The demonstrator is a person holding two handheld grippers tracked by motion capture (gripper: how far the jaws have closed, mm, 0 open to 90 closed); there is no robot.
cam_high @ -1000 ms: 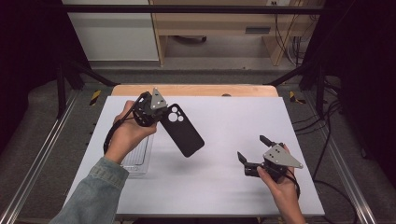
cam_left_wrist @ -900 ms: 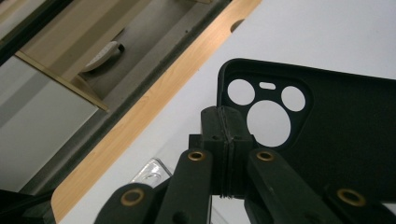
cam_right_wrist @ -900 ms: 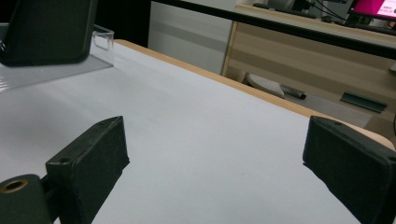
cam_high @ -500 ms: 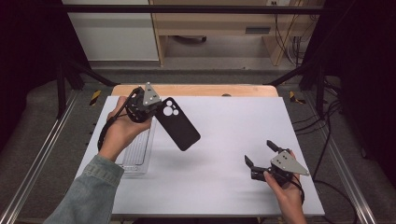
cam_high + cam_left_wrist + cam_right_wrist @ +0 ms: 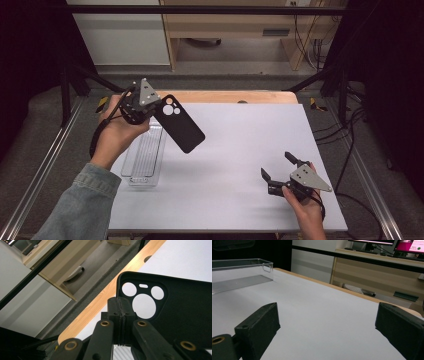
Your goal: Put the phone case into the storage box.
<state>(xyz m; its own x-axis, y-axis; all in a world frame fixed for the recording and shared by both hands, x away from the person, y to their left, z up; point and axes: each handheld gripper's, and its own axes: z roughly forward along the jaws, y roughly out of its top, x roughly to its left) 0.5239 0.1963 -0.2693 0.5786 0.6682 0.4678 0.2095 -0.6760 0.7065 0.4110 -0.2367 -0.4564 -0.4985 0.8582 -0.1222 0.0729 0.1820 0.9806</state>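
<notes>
Left side first: clear plastic tray (image 5: 145,155) sits on the white counter (image 5: 240,150) near its left edge, long side running away from the person. Nothing in it as far as the high view shows; the right gripper view (image 5: 239,277) also shows it bare inside.

Left gripper (image 5: 150,107) is clenched on the black phone case (image 5: 181,125), grasping it by the camera-cutout corner; the left gripper view shows the jaws pressed together on the case edge (image 5: 175,305) just beside the three cutouts. Case is lifted off the counter, tilted, hanging above the tray's far right end and the counter next to it.

Right gripper (image 5: 280,172) is released, jaws wide apart, holding nothing, low over the counter at the near right, well apart from case and tray.

Progress, my read: pickup is done, case is in the air. Likely left: bring it over the tray, lower it in, let go. Tray looks narrow for the case, so it may need lining up lengthwise.
</notes>
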